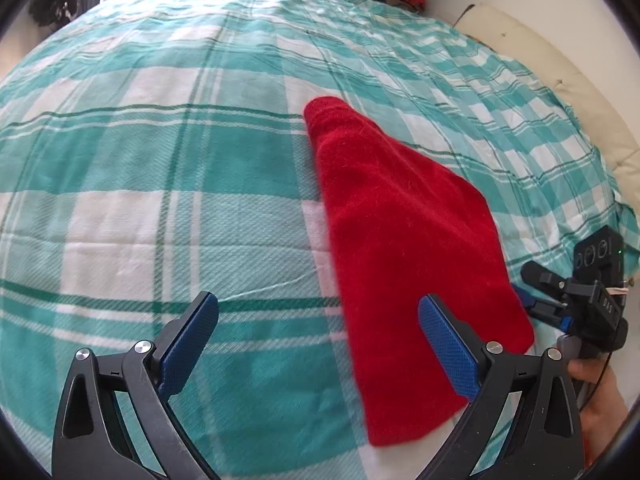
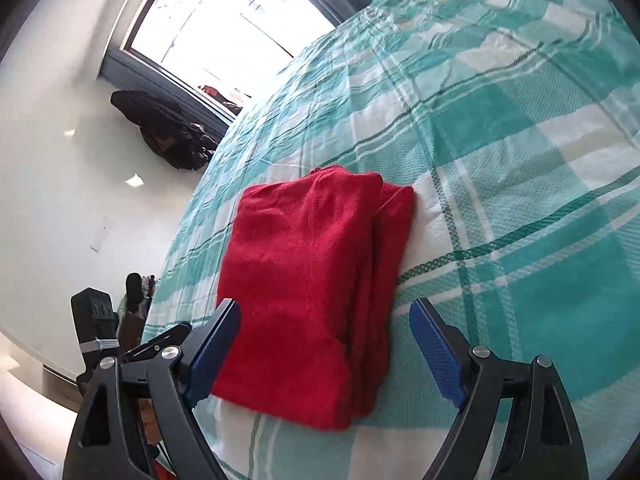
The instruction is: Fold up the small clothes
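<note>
A red fleecy garment [image 1: 404,240] lies folded in a long flat stack on the teal and white checked bedspread [image 1: 160,160]. In the right wrist view the garment [image 2: 312,280] shows several layered folds along its right edge. My left gripper [image 1: 318,344] is open and empty, its right finger over the garment's near edge. My right gripper [image 2: 324,344] is open and empty, its jaws straddling the garment's near end. The right gripper also shows in the left wrist view [image 1: 576,300] at the garment's right side.
The bed's edge [image 2: 188,216] drops to a white floor [image 2: 52,184] on the left in the right wrist view. A dark heap of clothes [image 2: 168,136] lies under a window [image 2: 224,28]. A cream pillow [image 1: 560,92] lies at the bed's far right.
</note>
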